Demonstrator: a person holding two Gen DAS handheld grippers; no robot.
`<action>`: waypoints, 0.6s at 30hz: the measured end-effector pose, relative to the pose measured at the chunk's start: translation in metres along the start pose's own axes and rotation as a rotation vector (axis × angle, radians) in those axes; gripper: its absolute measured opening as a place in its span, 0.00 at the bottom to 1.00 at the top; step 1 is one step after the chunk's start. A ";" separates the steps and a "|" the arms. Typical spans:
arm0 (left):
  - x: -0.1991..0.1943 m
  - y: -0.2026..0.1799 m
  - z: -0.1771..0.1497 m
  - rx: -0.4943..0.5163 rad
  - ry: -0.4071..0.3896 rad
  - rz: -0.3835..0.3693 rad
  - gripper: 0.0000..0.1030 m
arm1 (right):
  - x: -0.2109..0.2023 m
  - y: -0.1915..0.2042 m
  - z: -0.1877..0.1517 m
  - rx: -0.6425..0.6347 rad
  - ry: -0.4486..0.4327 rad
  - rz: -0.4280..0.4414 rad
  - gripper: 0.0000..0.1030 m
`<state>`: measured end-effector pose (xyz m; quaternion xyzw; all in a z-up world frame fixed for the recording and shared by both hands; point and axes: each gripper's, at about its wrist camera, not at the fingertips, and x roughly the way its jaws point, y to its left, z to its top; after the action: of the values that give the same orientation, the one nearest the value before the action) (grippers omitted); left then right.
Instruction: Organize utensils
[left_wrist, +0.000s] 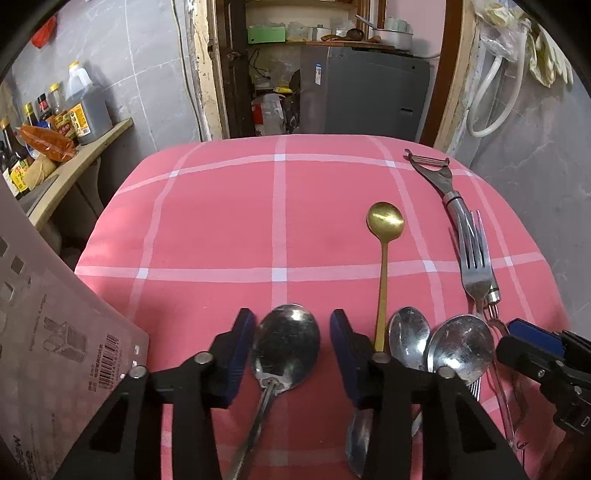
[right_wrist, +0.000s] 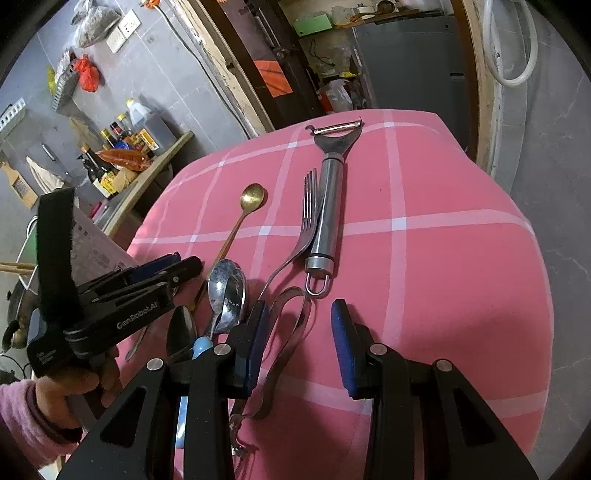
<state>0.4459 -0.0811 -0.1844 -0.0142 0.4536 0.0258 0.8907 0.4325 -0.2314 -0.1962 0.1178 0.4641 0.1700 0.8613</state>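
Utensils lie scattered on the pink checked tablecloth (left_wrist: 221, 221); a large steel spoon (left_wrist: 286, 343) sits untouched between the left gripper (left_wrist: 291, 332)'s part-open fingers; right gripper (right_wrist: 299, 325) part-open, holding nothing.

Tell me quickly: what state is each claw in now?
Left claw: open, astride a large steel spoon, not gripping.
Right claw: open, holding nothing.

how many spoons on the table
5: a big steel spoon between the left gripper fingers, a gold spoon beyond, two smaller steel spoons beside its handle, and a spoon bowl partly under that gripper. More may be hidden.
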 end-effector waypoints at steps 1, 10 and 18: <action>0.000 -0.001 0.000 0.001 -0.001 0.001 0.32 | 0.000 0.001 0.000 0.004 0.003 -0.005 0.30; -0.005 0.004 -0.003 -0.054 0.004 -0.099 0.32 | 0.003 0.000 0.002 0.070 0.046 -0.021 0.15; -0.013 -0.002 -0.014 -0.052 0.020 -0.221 0.32 | 0.002 -0.009 -0.006 0.136 0.035 0.005 0.03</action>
<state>0.4269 -0.0847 -0.1823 -0.0875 0.4574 -0.0610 0.8828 0.4297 -0.2388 -0.2044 0.1741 0.4891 0.1423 0.8428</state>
